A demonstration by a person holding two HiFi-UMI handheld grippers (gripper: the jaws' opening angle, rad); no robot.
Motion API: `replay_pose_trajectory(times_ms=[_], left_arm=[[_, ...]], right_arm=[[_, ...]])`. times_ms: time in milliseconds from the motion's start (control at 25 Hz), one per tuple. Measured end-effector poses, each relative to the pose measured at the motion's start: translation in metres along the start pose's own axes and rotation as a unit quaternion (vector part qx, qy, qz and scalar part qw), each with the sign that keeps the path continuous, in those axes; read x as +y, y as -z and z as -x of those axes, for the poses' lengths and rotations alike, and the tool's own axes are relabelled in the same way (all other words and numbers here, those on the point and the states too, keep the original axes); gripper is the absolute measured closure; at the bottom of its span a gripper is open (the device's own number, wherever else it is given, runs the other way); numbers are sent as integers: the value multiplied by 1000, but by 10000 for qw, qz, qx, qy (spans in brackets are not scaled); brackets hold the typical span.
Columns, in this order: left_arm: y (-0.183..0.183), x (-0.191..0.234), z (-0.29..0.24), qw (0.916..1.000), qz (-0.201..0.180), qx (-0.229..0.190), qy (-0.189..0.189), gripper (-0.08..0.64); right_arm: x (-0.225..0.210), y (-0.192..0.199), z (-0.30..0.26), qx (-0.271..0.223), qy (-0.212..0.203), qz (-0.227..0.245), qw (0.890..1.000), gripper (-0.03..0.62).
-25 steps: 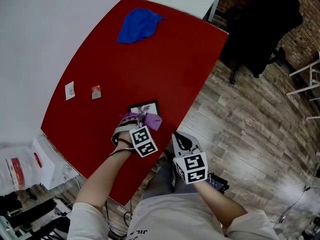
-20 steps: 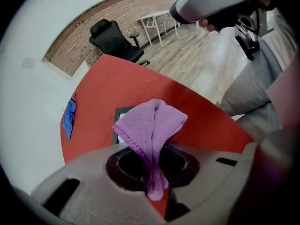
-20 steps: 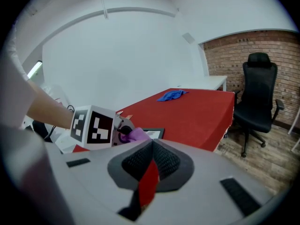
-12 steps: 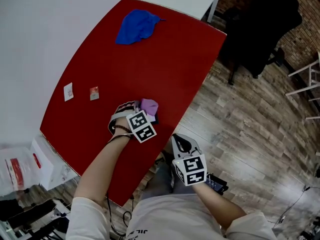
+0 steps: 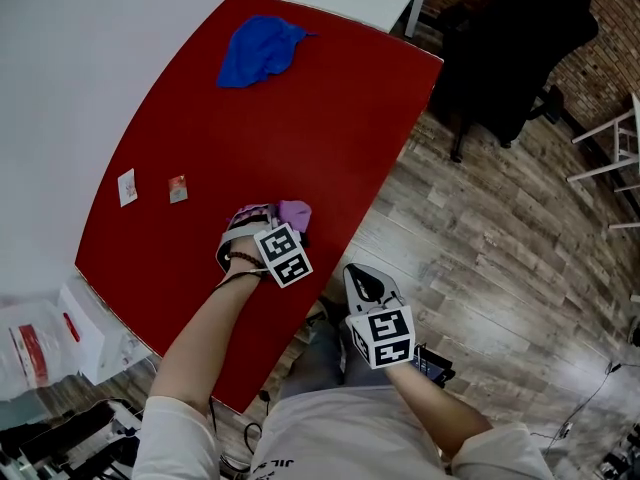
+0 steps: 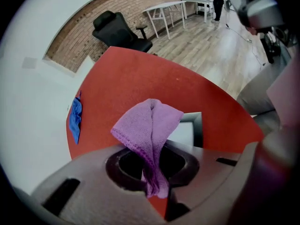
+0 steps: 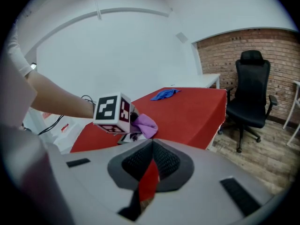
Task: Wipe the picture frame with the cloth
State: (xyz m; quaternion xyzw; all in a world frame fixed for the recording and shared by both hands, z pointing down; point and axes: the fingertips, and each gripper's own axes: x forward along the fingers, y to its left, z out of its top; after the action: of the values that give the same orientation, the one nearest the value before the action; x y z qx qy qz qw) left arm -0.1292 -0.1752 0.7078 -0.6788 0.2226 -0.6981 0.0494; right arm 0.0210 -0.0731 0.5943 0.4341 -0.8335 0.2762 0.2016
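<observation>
My left gripper (image 5: 281,220) is shut on a purple cloth (image 5: 296,212) and sits low over the picture frame near the red table's front edge. In the head view the gripper and cloth cover the frame almost wholly. The left gripper view shows the cloth (image 6: 149,128) bunched up out of the jaws, with the black-edged picture frame (image 6: 198,128) lying flat just beyond it to the right. My right gripper (image 5: 363,276) hangs off the table's near edge, shut, with nothing in it; its view shows the left gripper's marker cube (image 7: 112,112) and the cloth (image 7: 146,124).
A blue cloth (image 5: 256,49) lies crumpled at the far end of the red table (image 5: 300,118). Two small cards (image 5: 127,186) (image 5: 177,188) lie near the left edge. A black office chair (image 5: 510,58) stands on the wooden floor to the right.
The left gripper has slid the purple cloth away from me across the picture frame, which showed a second ago and is now covered. The right gripper has stayed put.
</observation>
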Motion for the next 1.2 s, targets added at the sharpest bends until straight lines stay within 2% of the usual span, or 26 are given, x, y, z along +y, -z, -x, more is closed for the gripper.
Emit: replay_pose_trajectory(times_ms=[200,360,480,720,840,1000,1200], left_arm=[[3,-47,17,9985,-536,92,-9,497],[7,-65,24,9975,-704,71,-18,497],[8,-53,24,9984,-566,29,-81,497],[-4,26,14,9996,83,27,-267,497],[-12,48,5,9995,81,124,-271,497],[-20,42,-3,9996,-42,178,-196,497],[-23,0,0,9996,-242,110,-25,497]], right_arm=[[1,-1,-4,-22,-58,-12,10000,588],[11,-1,-6,-16,-161,32,9999,588],[17,1,-6,-1,-207,49,9998,588],[12,6,2,27,-122,-4,9999,588],[4,9,8,29,-31,-56,10000,588],[-10,12,12,45,69,-111,9999,588],[-15,11,11,30,66,-113,9999,588]])
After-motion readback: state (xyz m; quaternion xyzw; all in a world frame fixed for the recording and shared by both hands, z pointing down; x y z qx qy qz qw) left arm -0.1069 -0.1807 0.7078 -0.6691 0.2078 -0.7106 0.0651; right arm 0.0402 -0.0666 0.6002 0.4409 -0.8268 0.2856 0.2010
